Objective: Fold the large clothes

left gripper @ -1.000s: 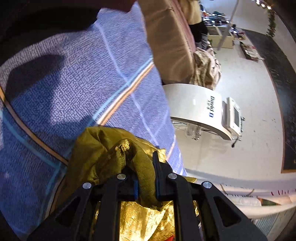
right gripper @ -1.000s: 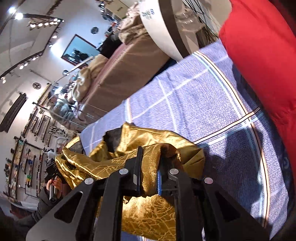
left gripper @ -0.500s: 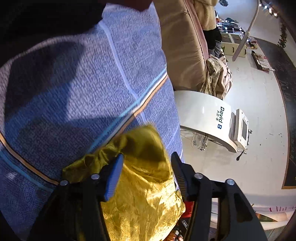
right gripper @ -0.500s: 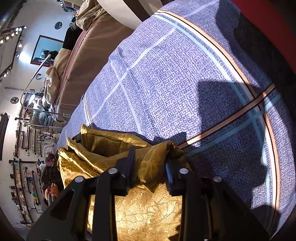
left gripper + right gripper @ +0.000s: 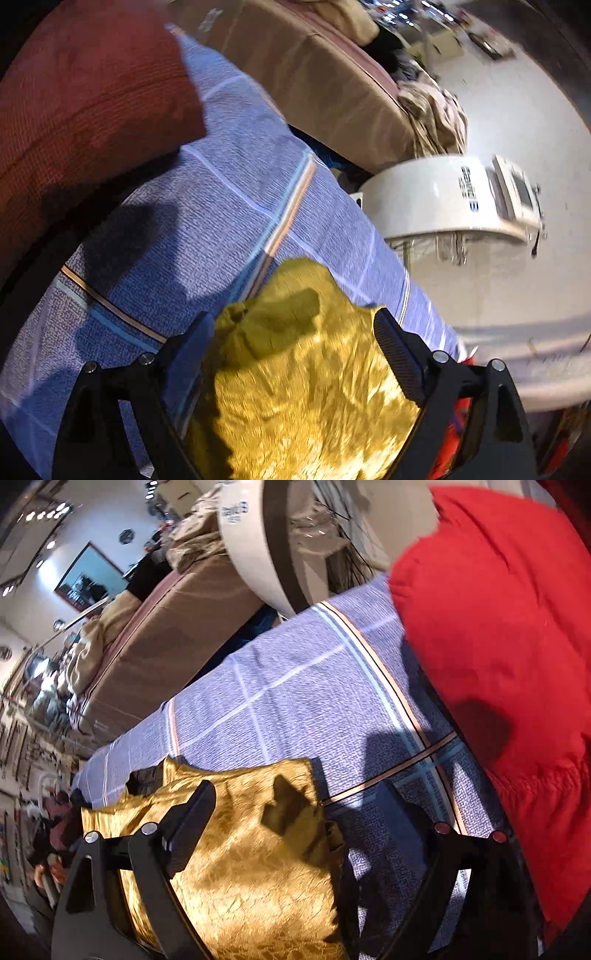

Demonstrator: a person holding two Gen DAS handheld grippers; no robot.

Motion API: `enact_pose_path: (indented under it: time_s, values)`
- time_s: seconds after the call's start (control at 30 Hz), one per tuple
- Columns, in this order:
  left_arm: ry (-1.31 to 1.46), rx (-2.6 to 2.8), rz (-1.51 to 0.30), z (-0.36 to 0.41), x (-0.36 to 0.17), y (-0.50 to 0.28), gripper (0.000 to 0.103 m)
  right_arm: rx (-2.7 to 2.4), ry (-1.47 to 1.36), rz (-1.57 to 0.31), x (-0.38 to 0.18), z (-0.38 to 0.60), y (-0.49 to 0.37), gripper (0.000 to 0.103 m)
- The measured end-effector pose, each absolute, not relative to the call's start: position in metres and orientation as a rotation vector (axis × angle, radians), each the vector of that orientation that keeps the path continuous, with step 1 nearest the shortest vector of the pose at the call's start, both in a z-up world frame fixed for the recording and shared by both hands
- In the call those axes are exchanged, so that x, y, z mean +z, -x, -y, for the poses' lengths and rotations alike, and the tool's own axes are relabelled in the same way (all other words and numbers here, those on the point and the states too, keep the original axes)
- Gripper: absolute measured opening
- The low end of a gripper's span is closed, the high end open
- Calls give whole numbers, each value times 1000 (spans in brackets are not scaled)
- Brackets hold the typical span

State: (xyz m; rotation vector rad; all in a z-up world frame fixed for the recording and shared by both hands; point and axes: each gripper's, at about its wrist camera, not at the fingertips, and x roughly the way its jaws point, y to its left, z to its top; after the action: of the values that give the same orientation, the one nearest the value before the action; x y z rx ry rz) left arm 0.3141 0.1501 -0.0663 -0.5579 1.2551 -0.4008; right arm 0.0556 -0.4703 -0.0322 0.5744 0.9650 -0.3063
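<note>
A shiny gold garment (image 5: pixel 306 387) lies folded on a blue-violet checked bedspread (image 5: pixel 221 221). My left gripper (image 5: pixel 295 332) hovers above the garment's far edge. Its jaws are opening wide, and the cloth lies below and between the fingers, free of the pads. In the right wrist view the same gold garment (image 5: pixel 240 867) lies flat on the bedspread (image 5: pixel 295 701). My right gripper (image 5: pixel 299 805) hangs over its right corner, jaws also opening, with no cloth pinched; its right finger is over bare bedspread.
A red pillow (image 5: pixel 85 103) (image 5: pixel 498 646) lies at the head of the bedspread. Beyond the bed's edge stand a brown mattress with heaped bedding (image 5: pixel 314 81) (image 5: pixel 166 627) and a white curved machine (image 5: pixel 443 199) (image 5: pixel 251 546) on a pale floor.
Both grippers were shut on bunched folds of the gold garment. They have let go, spread wide and lifted, and the cloth has settled flat on the bedspread.
</note>
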Motion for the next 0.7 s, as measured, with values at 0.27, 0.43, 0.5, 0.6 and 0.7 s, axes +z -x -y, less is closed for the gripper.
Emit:
enact_pose_path:
  time_s: [0.27, 0.43, 0.5, 0.6, 0.7]
  values:
    - [286, -753, -1223, -60, -41, -208, 86, -14, -320, -1022, -24, 333, -58, 87]
    - [-22, -811, -1130, -19, -57, -164, 86, 71, -290, -1081, -48, 292, -78, 87]
    - [-139, -716, -1116, -10, -73, -173, 86, -12, -219, -1119, -63, 286, -91, 87]
    - [-165, -592, -1137, -16, -96, -198, 85, -127, -125, -1163, -83, 283, -108, 87]
    - [-211, -517, -1141, -14, -107, -217, 85, -192, -85, -1187, -98, 285, -119, 87]
